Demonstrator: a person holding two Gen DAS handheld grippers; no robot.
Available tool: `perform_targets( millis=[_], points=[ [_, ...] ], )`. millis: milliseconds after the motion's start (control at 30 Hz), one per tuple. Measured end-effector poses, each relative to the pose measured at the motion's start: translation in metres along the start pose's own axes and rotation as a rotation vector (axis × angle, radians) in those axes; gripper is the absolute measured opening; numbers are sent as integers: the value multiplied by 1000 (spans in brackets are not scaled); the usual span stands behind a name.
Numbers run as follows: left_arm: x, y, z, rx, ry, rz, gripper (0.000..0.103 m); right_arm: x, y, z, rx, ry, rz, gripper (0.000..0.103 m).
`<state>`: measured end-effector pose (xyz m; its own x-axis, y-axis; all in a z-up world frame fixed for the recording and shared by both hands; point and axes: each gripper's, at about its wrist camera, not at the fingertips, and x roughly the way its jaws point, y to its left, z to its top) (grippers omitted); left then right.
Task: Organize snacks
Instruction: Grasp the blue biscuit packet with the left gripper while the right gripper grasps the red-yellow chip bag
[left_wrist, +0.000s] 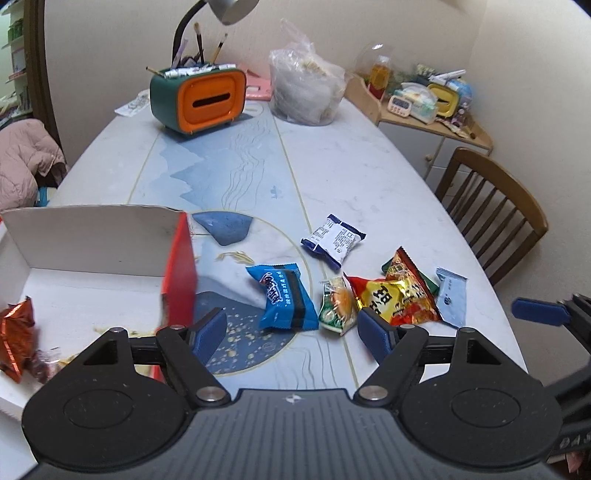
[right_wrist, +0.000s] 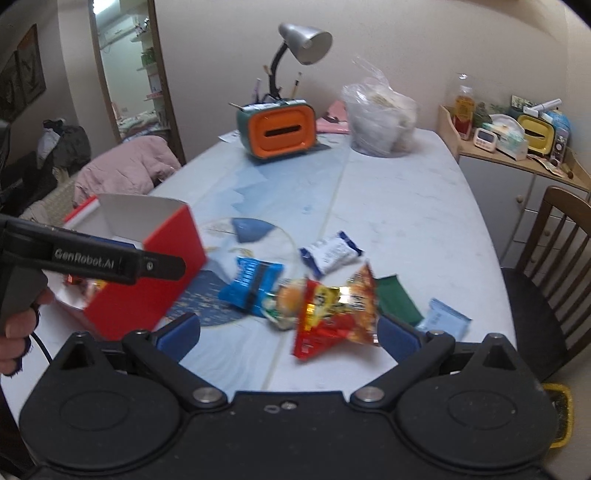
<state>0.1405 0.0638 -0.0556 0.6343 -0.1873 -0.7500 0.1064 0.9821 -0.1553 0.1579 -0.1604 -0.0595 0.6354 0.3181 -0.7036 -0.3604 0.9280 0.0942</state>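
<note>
I see an open red cardboard box with a white inside (left_wrist: 92, 243) at the table's left, a crinkled orange foil packet (left_wrist: 16, 332) lying in it. Loose on the table to its right lie a bright blue wrapped snack (left_wrist: 282, 295), a white-and-navy pouch (left_wrist: 332, 238) farther back, a small green burger-print packet (left_wrist: 338, 306), overlapping red-and-yellow foil bags (left_wrist: 397, 295) and a pale blue flat sachet (left_wrist: 450, 297)

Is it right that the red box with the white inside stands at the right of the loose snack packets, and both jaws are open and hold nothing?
Not quite. The red box stands left of the snack packets, as the left wrist view shows. The rest holds: the left gripper and the right gripper are open and empty.
</note>
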Motion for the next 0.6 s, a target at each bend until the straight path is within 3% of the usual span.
perform_targets(
  millis=[333,600],
  points=[
    [67,-14,20,-23,79,102,78,44,-37,2,18,66,-16,102],
    [114,-9,29,-60,156,134,78,85,-46,7,9,117,-9,101]
  ],
)
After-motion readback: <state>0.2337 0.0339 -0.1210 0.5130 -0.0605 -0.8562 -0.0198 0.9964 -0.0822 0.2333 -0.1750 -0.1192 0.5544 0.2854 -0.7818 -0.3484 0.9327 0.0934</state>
